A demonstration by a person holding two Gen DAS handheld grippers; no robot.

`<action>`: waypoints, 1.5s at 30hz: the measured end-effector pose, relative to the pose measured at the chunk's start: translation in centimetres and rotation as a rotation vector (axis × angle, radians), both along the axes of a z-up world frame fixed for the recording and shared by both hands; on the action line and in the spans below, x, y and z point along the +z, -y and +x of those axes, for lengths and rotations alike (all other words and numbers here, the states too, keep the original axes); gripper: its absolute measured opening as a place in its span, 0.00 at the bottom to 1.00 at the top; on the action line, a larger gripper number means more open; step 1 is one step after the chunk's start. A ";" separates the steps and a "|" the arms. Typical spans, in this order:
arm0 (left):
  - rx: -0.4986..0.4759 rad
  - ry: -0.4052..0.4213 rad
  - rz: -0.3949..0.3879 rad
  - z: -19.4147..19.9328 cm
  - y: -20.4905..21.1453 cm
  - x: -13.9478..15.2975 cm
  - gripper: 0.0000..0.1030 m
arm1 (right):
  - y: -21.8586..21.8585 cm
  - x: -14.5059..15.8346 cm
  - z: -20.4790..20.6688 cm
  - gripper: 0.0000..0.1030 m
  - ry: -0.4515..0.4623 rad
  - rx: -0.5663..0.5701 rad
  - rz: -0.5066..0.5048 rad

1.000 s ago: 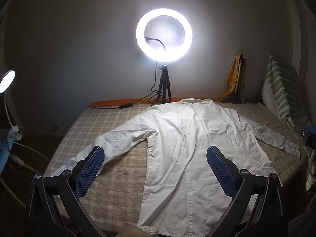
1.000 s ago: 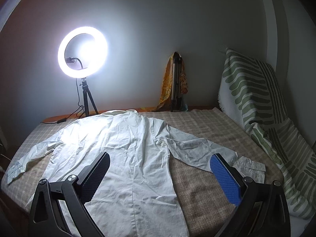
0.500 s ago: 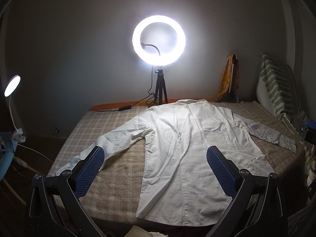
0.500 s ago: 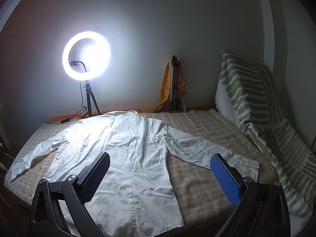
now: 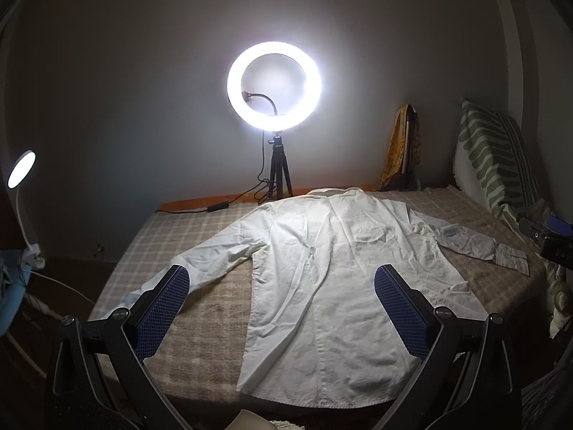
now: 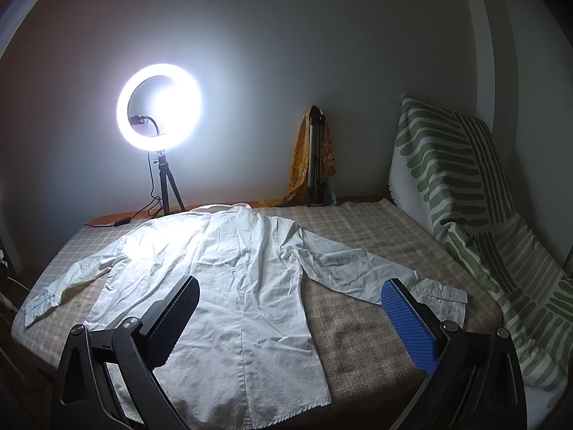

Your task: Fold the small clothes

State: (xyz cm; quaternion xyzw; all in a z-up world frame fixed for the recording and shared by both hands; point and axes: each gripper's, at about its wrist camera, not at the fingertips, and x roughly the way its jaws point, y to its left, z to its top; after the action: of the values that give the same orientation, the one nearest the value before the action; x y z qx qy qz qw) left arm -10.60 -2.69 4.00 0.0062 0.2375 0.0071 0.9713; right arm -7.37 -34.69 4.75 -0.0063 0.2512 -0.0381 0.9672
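Observation:
A white long-sleeved shirt (image 5: 322,268) (image 6: 229,286) lies flat on the checked bed cover (image 5: 200,308) (image 6: 365,322), collar at the far end, hem at the near edge, both sleeves spread out sideways. My left gripper (image 5: 281,283) hangs open above the near part of the bed, its blue pads apart with nothing between them, over the shirt's left half. My right gripper (image 6: 290,295) is also open and holds nothing, above the shirt's right side and the right sleeve (image 6: 358,272). Neither touches the cloth.
A lit ring light on a tripod (image 5: 275,86) (image 6: 159,107) stands at the far end of the bed. An orange cloth hangs on a second tripod (image 6: 314,157). A green-striped blanket (image 6: 465,193) leans at the right. A small lamp (image 5: 21,168) shines at left.
Both grippers have pulled back and up from the bed, so the whole shirt down to its hem now shows. The shirt itself has not moved.

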 end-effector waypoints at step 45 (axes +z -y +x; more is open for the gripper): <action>0.037 0.026 -0.031 0.5 -1.1 0.9 1.00 | -0.4 -0.9 1.2 1.00 -0.013 0.008 0.012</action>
State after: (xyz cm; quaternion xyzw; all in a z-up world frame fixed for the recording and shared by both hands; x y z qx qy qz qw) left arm -10.06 -1.56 4.91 -0.0134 0.2250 0.0214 0.9740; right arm -6.18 -34.33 3.89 -0.0019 0.2577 -0.0326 0.9657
